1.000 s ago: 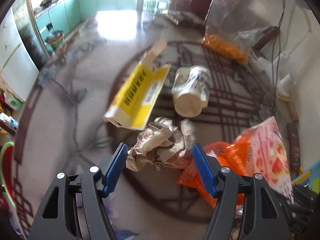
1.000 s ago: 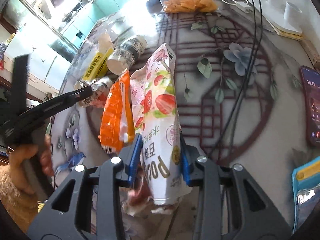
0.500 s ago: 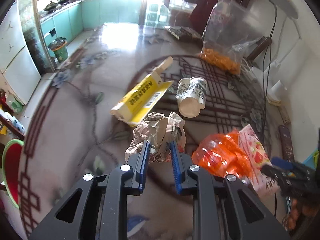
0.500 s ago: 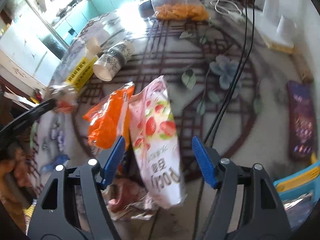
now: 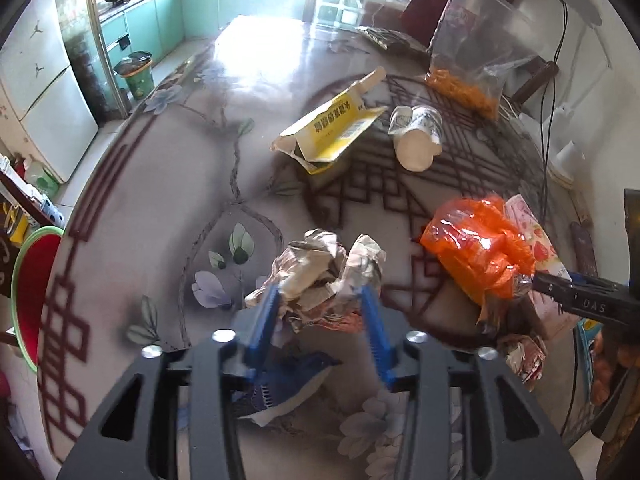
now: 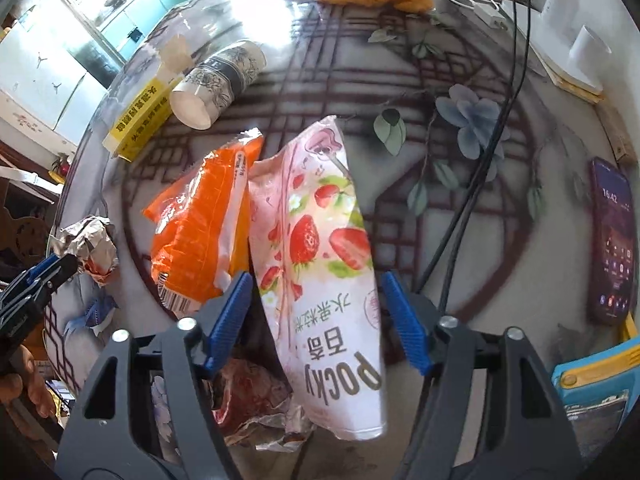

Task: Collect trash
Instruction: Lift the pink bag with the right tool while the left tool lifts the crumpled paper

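A loose pile of trash is seen gathered at the near side of the patterned table (image 5: pixel 152 208), so the collecting is judged partly done. The left gripper (image 5: pixel 320 312) has just been opening, and the crumpled foil wrapper (image 5: pixel 320 272) sits between its half-spread jaws; whether the pads still press on it cannot be told, though it looks released. The right gripper (image 6: pixel 316 312) has just been opening too and is spread wide, with the pink strawberry snack bag (image 6: pixel 320 248) lying between its jaws, clear of both pads. The orange snack bag (image 6: pixel 200 232) lies touching the pink one on its left, and a further crushed reddish wrapper (image 6: pixel 248 396) lies beneath the right gripper. Well apart from this pile, farther across the table, the yellow carton (image 5: pixel 332 132) and the tipped paper cup (image 5: pixel 416 140) are left lying side by side and are judged still to be fetched. No bin or bag for the trash is shown on the table.
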`<state>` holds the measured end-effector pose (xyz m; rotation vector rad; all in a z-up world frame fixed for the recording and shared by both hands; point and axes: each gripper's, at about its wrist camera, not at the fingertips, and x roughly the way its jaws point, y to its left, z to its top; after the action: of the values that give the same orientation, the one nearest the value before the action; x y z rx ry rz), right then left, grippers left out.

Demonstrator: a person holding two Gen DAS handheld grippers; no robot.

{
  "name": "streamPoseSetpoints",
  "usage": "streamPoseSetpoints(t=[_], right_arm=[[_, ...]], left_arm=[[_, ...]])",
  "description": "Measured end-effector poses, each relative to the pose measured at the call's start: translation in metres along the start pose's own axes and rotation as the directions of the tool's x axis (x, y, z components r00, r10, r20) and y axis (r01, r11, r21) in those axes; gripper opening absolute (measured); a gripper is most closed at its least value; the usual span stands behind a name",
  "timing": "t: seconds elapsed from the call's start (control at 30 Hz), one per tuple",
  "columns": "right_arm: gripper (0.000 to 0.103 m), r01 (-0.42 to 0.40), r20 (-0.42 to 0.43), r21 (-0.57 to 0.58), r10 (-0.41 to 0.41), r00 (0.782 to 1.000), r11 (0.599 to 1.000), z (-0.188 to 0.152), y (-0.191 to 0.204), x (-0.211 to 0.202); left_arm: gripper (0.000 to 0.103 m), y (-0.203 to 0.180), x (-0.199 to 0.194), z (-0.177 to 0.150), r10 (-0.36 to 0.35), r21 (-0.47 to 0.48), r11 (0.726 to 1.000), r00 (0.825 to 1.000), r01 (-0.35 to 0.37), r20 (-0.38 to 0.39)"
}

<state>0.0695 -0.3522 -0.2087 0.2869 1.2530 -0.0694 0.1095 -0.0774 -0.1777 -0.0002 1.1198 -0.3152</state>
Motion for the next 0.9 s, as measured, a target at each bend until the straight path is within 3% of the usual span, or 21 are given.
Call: streamPoseSetpoints(t=[0.1, 0.27, 0.33, 0.53, 0.83, 0.9], right_arm=[[0.07, -0.008, 0.01, 0.009, 0.008, 1.0, 1.0, -0.001, 0.0, -0.003], [0.076, 0.003, 0.013, 0.029, -0.003, 1.0, 1.0, 0.001, -0.004, -0.003], [0.076, -0.004, 0.015, 0.045, 0.004, 1.0, 0.999, 0.0, -0.006, -0.004], [0.076, 0.012, 0.017, 0.047, -0.012, 1.0, 0.999, -0.003, -0.005, -0.003], [0.075, 0.034, 0.027, 0.048, -0.035, 0.999, 0.998, -0.005, -0.004, -0.004], [0.071, 0.043, 0.035, 0.045, -0.044, 0.998, 0.998, -0.005, -0.001, -0.004]], left_arm=[[0.059, 0.0, 0.003, 0.002, -0.001, 0.007, 1.0, 1.0, 0.001, 0.0], [0.064, -0.004, 0.016, 0.0, 0.014, 0.021, 1.0, 0.999, -0.014, -0.029], [0.062, -0.005, 0.019, 0.0, 0.015, 0.034, 0.999, 0.999, -0.014, -0.033], [0.033, -0.007, 0.011, -0.001, -0.008, 0.043, 0.999, 1.0, 0.009, -0.024], [0.031, 0.005, -0.021, -0.012, -0.03, -0.001, 1.0, 0.999, 0.03, 0.012], [0.032, 0.007, -0.028, -0.014, -0.032, -0.008, 0.999, 0.999, 0.032, 0.019]])
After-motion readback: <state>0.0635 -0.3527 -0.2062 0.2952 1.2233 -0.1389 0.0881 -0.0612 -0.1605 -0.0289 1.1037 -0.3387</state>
